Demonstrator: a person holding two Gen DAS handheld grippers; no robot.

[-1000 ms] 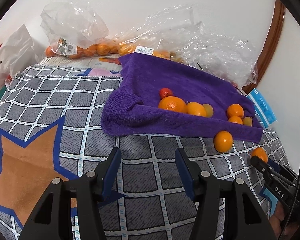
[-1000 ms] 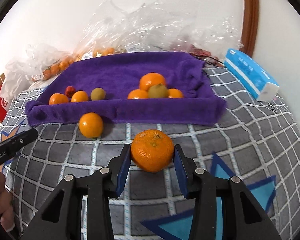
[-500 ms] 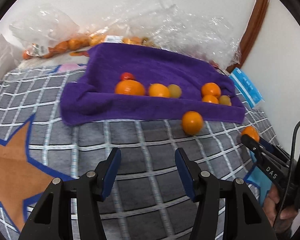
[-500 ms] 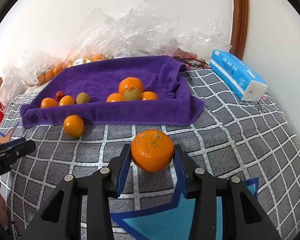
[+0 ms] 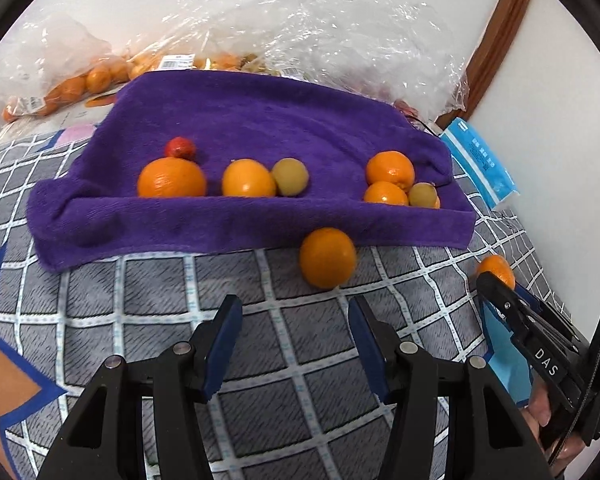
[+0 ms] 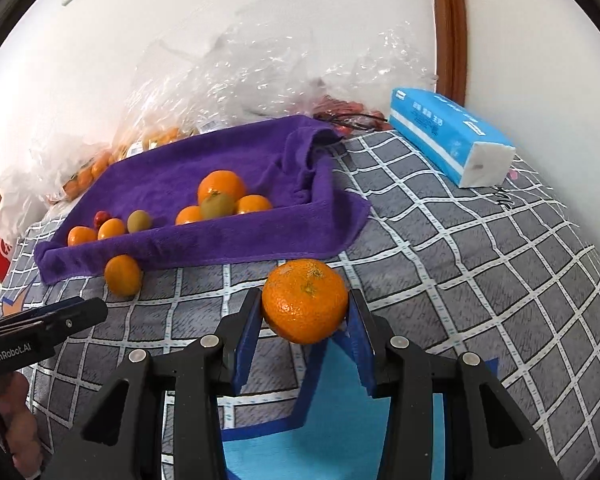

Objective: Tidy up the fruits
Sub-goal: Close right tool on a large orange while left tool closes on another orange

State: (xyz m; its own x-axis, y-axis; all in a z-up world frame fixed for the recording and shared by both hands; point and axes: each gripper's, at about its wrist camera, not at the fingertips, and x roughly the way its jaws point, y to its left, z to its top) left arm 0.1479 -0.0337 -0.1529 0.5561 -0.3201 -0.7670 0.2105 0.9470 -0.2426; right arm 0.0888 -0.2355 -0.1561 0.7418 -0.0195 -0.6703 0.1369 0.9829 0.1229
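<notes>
While the right gripper [image 6: 305,316] pinched a mandarin [image 6: 305,301] between its blue pads, it hung over the checked bedcover [image 6: 480,280], just in front of the purple towel [image 6: 204,168]. The left gripper [image 5: 295,334] stood spread and empty, with a loose orange [image 5: 327,257] lying just beyond its tips, touching the towel's front fold. On the towel sat two clusters of fruit, one toward its left end, one toward its right. The risks looked plain. The pinch caught the mandarin only at its sides, so a jolt could let it slip onto the cover. The soft, folded towel edge might send a dropped fruit rolling into the clusters. The loose orange could roll off if nudged.
</notes>
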